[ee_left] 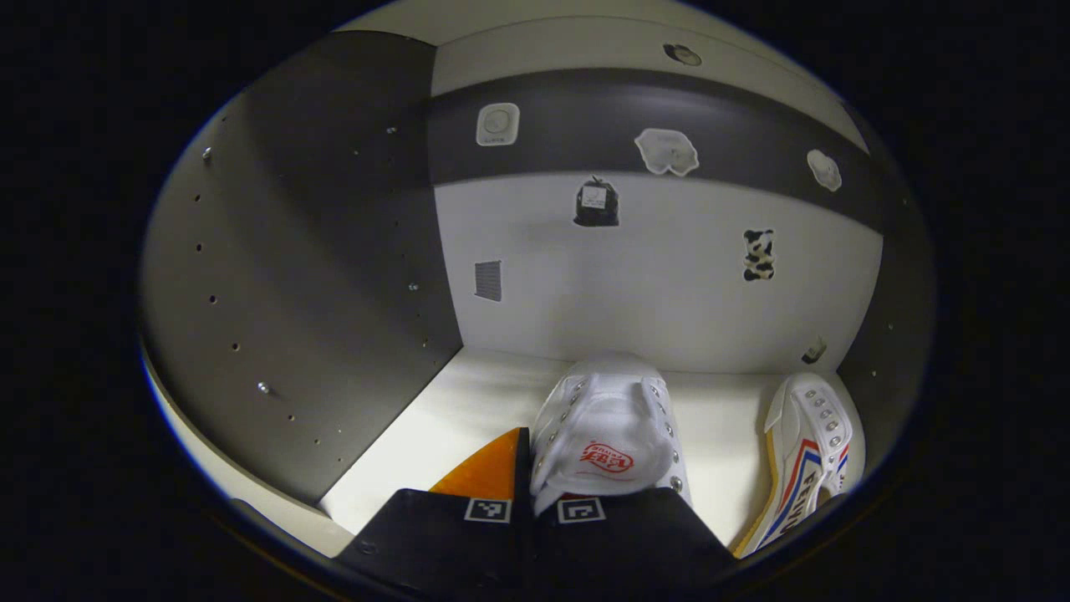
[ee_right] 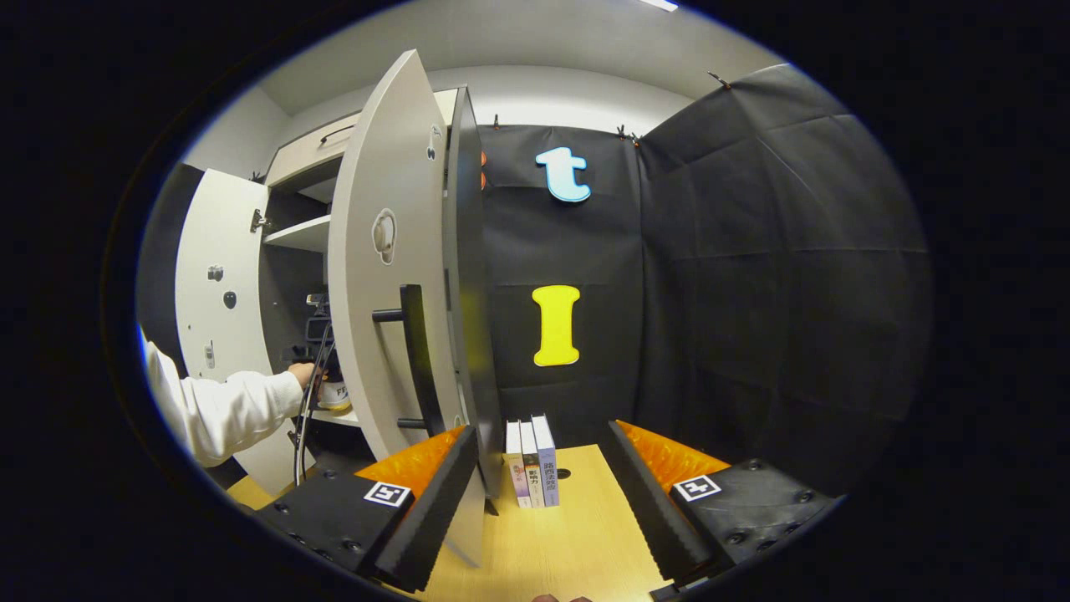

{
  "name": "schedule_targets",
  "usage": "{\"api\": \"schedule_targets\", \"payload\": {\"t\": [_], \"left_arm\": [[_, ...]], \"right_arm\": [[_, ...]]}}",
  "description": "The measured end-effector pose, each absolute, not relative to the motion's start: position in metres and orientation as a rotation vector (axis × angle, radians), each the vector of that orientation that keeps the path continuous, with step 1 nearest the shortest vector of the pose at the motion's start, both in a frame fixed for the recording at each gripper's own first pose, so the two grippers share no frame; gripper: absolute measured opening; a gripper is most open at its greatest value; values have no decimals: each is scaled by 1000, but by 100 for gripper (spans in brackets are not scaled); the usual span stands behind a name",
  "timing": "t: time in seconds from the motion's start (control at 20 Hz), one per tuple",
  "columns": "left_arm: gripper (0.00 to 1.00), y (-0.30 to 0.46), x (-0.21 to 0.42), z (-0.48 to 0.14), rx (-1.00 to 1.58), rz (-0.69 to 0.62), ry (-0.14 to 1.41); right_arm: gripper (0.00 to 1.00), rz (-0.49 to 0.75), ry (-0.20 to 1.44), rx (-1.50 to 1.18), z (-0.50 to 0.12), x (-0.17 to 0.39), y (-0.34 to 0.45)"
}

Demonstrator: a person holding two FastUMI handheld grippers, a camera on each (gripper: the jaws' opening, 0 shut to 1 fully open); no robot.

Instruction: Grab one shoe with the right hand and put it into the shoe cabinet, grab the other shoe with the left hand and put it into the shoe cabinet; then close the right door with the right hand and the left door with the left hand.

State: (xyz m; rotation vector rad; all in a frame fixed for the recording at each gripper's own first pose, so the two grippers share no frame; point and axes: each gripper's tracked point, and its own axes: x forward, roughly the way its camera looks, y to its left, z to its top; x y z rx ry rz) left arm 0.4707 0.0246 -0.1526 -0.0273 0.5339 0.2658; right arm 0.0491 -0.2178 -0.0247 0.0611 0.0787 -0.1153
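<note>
The left gripper (ee_left: 532,502) pinches the white canvas lace-up shoe (ee_left: 606,435) beside its striped mate (ee_left: 807,456); the right gripper (ee_right: 539,493) gapes wide. Releasing unevenly could tip it.

Right gripper (ee_right: 539,493): fingers spread wide apart, nothing between them, held over the wooden table (ee_right: 577,543).
Right door (ee_right: 393,276): open, edge-on just beyond the gripper's left finger, its dark bar handle (ee_right: 415,359) facing us.
Books (ee_right: 532,460): three, upright, side by side on the table between the fingers, farther back.
Left door (ee_right: 219,293): open too.
Sleeve (ee_right: 226,410): white, reaching into the shoe cabinet (ee_right: 292,242) with the other gripper (ee_right: 322,368).
</note>
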Motion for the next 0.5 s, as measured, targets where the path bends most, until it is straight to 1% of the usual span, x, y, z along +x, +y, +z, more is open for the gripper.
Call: {"api": "schedule_targets", "payload": {"t": [0.2, 0.25, 0.45, 0.5], "left_arm": [[6, 15, 476, -168, -5, 236, 582], [8, 13, 477, -167, -1, 223, 579], [21, 6, 465, -168, -14, 186, 604], [27, 4, 460, -168, -17, 171, 607]], "right_arm": [[98, -135, 84, 52, -28, 48, -223], [98, -136, 84, 51, -28, 48, -223], [98, -133, 76, 65, -26, 47, -220], [98, -130, 76, 68, -26, 46, -219]]}}
